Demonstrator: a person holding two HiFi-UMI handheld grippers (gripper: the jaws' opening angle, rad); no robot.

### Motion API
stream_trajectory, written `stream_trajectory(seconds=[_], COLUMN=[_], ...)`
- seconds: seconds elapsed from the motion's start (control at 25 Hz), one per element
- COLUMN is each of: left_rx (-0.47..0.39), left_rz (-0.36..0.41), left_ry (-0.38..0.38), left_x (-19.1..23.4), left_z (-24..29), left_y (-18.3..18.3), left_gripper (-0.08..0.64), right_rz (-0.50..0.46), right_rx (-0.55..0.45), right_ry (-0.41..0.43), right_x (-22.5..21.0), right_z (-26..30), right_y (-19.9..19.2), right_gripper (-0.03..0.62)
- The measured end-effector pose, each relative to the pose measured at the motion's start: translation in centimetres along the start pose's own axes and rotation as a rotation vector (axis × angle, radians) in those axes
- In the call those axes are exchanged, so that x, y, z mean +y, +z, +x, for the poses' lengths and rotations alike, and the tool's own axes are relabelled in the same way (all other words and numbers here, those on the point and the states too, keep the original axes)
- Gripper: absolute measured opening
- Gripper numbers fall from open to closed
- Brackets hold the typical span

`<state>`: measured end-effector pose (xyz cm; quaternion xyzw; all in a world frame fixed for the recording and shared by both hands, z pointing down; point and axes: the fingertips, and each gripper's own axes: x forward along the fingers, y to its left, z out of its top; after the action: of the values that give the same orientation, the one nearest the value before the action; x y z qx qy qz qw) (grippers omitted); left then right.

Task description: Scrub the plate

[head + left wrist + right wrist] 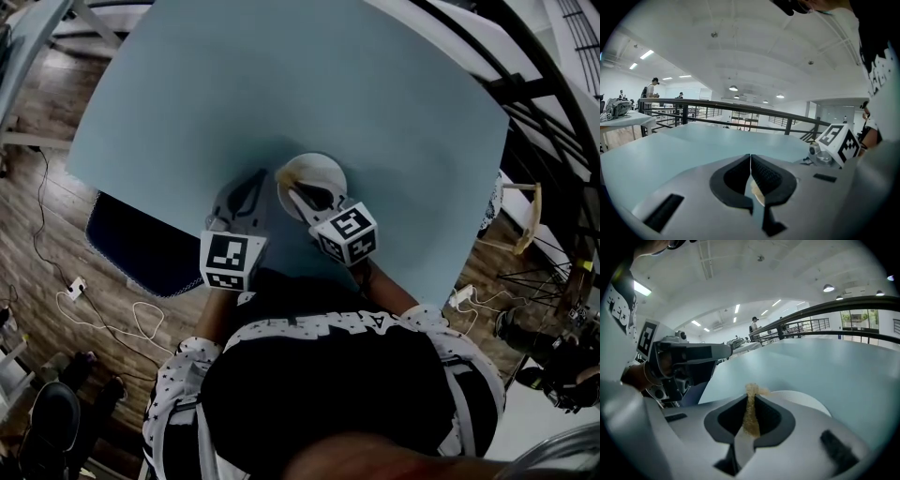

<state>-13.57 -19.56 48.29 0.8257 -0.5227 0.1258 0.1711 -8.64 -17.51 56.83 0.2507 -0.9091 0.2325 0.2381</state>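
A white plate (325, 170) lies on the light blue table (281, 84), close to the near edge. My right gripper (298, 195) reaches over the plate's near left part, shut on a tan scrub pad (751, 414) that sticks out past the fingertips above the plate (808, 405). My left gripper (260, 176) lies just left of the plate with its jaws shut, tips together (750, 157). A pale sliver shows low in the gap between its pads. I cannot tell whether it touches the rim.
The table's near edge runs right under both grippers. A dark blue mat (141, 244) lies on the wood floor at the left, beside cables and a power strip (75, 286). A wooden stand (525, 217) is at the right. A black railing (717, 105) runs beyond the table.
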Motion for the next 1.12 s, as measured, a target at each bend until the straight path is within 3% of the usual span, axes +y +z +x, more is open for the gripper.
stream_trajectory(seconds=[0.72,1.12], left_rx=[-0.006,-0.01], left_rz=[0.013,0.026], left_ry=[0.008,0.011], left_x=[-0.7,-0.5], left_z=[-0.3,-0.2], left_y=[0.4,1.0], left_gripper=[0.015,0.015], right_rz=[0.005,0.011], right_rx=[0.028,-0.075], right_ry=[0.098,-0.002], right_x=[3.2,-0.7], right_z=[-0.5,-2.0], right_y=[-1.2,1.1], right_gripper=[0.052,0.052])
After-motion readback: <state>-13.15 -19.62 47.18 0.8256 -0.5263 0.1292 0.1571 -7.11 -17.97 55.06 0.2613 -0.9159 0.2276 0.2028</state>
